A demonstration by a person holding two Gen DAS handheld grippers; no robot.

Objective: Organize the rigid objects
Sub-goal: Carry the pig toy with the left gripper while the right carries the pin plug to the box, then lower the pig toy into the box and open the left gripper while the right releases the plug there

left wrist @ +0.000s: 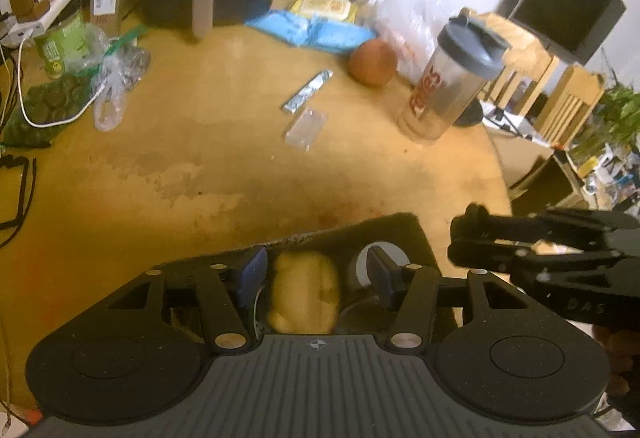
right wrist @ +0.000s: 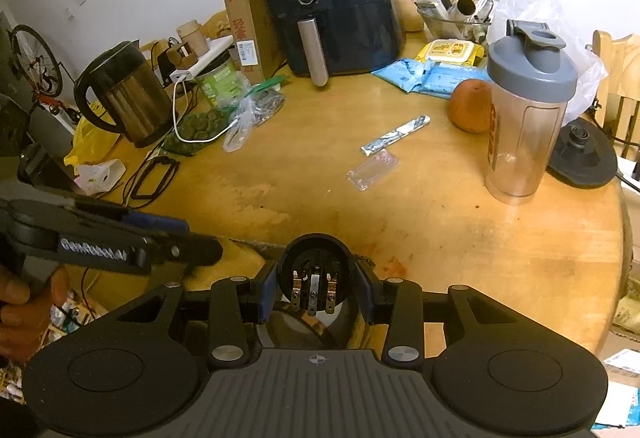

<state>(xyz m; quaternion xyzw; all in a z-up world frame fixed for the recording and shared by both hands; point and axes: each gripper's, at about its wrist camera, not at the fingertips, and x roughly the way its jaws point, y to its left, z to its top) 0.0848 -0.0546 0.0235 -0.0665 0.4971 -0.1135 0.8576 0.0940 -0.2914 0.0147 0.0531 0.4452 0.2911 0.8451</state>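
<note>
The right gripper has its two blue pads closed on a round black object with metal contacts, which I believe is the underside of a small kettle or similar appliance; the contact face looks toward the camera, so its long axis runs along the fingers. The left gripper is about half open and holds nothing: its pads stand on each side of a yellow item without clearly touching it, inside a dark box at the near edge of the wooden table. The right gripper is just right of this box, so it is the nearer one for placing. Farther out stand a shaker bottle, an orange, a black round base and an air fryer.
</note>
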